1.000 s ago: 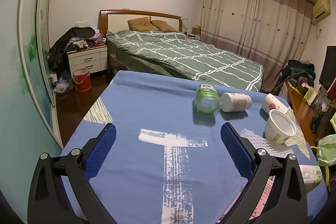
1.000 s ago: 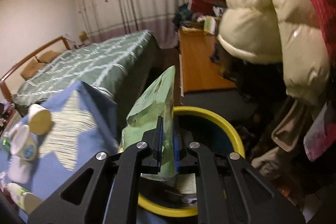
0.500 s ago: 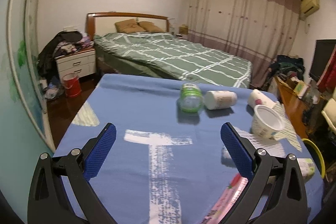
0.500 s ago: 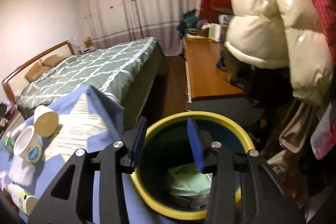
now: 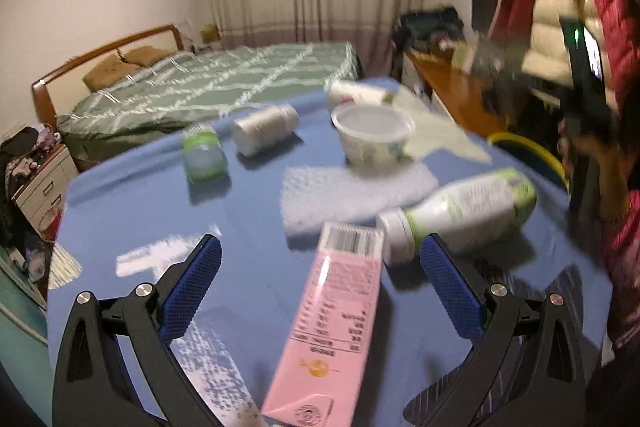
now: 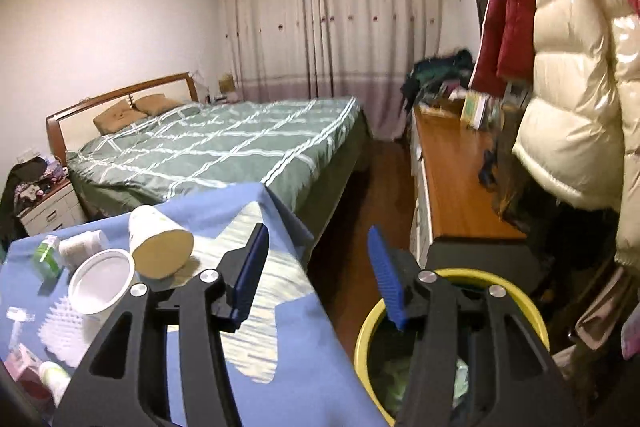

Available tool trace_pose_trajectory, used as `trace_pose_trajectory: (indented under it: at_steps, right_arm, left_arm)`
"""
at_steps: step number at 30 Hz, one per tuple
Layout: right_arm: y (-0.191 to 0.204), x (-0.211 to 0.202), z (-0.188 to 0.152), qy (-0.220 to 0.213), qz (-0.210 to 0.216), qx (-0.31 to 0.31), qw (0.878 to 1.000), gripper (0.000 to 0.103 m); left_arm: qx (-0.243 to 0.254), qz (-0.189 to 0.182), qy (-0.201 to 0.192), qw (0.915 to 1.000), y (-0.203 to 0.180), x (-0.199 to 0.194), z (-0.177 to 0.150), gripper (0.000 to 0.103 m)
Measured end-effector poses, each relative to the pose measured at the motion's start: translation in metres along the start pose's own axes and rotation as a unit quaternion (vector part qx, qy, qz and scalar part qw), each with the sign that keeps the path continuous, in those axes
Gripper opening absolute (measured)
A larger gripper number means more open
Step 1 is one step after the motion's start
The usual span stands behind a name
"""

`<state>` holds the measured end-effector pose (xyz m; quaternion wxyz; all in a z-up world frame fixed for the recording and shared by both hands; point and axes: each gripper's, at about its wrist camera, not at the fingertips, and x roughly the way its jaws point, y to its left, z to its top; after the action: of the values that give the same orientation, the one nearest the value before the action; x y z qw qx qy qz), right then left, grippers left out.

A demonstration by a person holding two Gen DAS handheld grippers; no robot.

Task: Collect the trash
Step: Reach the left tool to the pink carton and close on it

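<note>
Trash: pink carton (image 5: pixel 332 327) and bottle (image 5: pixel 460 211) lie on my desk (image 5: pixel 132 211).
Left jaws (image 5: pixel 320 279): wide apart, empty.
Right jaws (image 6: pixel 320 275): just been opening, empty, by yellow bin (image 6: pixel 370 323).

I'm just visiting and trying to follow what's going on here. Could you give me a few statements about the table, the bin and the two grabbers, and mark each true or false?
1. The left gripper is open, with the pink carton lying on the blue cloth between its fingers. True.
2. The right gripper is clamped on a green bag. False: its jaws have just been opening and nothing is between them; green trash lies in the yellow-rimmed bin.
3. The white tub stands upright with its mouth up. True.
4. The white bottle with the green label stands upright. False: it lies on its side.
5. The bin sits on the table. False: it stands beside the table's edge, lower down.
</note>
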<state>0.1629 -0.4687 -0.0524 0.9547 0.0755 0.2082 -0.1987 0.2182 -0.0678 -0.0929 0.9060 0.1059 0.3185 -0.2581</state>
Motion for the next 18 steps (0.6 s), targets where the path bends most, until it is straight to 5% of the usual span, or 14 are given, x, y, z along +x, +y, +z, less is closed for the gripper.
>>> trace_pose_trajectory:
  at_steps: [6, 14, 18]
  right_arm:
    - [-0.010, 0.004, -0.003, 0.004, -0.001, 0.021, 1.000, 0.050]
    - [-0.012, 0.000, -0.004, -0.003, 0.007, 0.019, 1.000, 0.053]
    - [-0.013, -0.003, -0.005, -0.002, 0.013, 0.025, 1.000, 0.054]
  left_arm:
    - [0.021, 0.006, 0.026, 0.9994, -0.009, 0.014, -0.008, 0.098]
    - [0.018, -0.009, 0.052, 0.9984, -0.005, 0.026, -0.011, 0.069]
    - [0.020, -0.030, 0.060, 0.9976, -0.007, 0.029, -0.012, 0.043]
